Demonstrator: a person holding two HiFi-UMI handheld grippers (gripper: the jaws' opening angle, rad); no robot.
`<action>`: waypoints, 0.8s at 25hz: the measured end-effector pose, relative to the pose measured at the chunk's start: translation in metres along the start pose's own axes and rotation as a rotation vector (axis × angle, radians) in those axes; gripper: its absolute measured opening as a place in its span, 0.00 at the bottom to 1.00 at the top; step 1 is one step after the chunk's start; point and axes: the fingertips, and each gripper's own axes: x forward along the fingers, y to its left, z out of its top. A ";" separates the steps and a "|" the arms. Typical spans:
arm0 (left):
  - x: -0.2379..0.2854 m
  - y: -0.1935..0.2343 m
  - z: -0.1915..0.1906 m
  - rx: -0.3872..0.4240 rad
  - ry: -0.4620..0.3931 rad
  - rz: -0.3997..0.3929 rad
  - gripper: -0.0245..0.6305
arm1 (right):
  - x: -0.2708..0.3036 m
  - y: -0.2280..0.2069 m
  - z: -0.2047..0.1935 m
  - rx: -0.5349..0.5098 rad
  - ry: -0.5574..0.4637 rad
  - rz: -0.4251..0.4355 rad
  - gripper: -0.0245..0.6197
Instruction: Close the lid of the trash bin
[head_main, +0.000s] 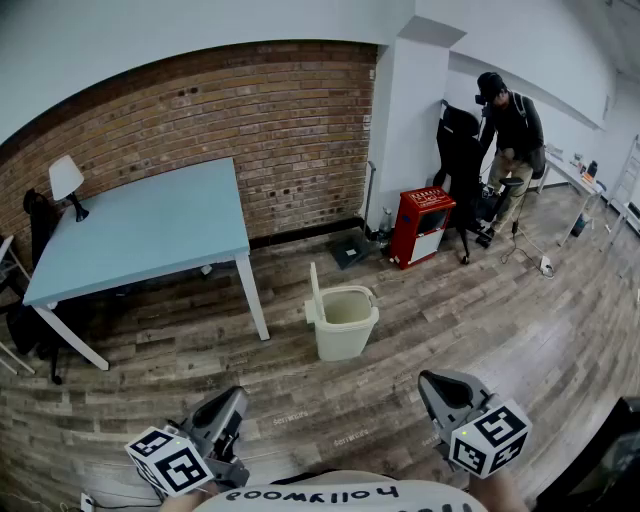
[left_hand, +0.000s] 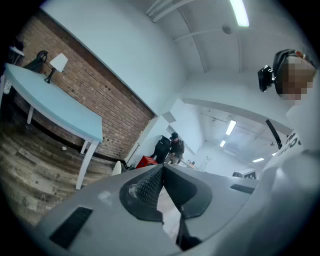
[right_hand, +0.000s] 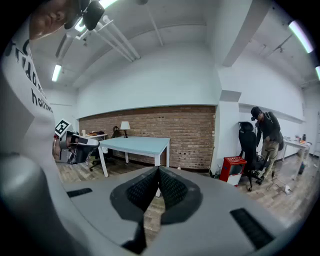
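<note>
Well ahead on the wood-plank floor (head_main: 500, 330) stands the cream plastic trash bin (head_main: 348, 325). Its flat lid (head_main: 316, 287) is raised upright at the rim nearest the light-blue desk (head_main: 150, 232) with white legs. A red metal cabinet (head_main: 421, 226) and a person (head_main: 512, 130) by a black chair (head_main: 458, 150) are farther back on the right. Only floor planks lie between bin and tools. Both tools are held low near the body, pointing forward, well apart from the bin. The left tool (head_main: 232, 405) has its jaw tips pressed together on nothing, and so does the right tool (head_main: 437, 388).
</note>
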 end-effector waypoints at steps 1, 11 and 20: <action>-0.003 0.005 0.003 -0.008 -0.003 0.006 0.05 | 0.004 0.003 0.001 -0.010 0.005 -0.002 0.05; -0.021 0.031 0.009 0.091 0.030 -0.024 0.05 | 0.029 0.032 -0.001 0.049 -0.006 -0.015 0.05; -0.005 0.052 0.003 0.159 0.089 0.003 0.05 | 0.054 0.017 -0.014 0.001 0.074 -0.023 0.05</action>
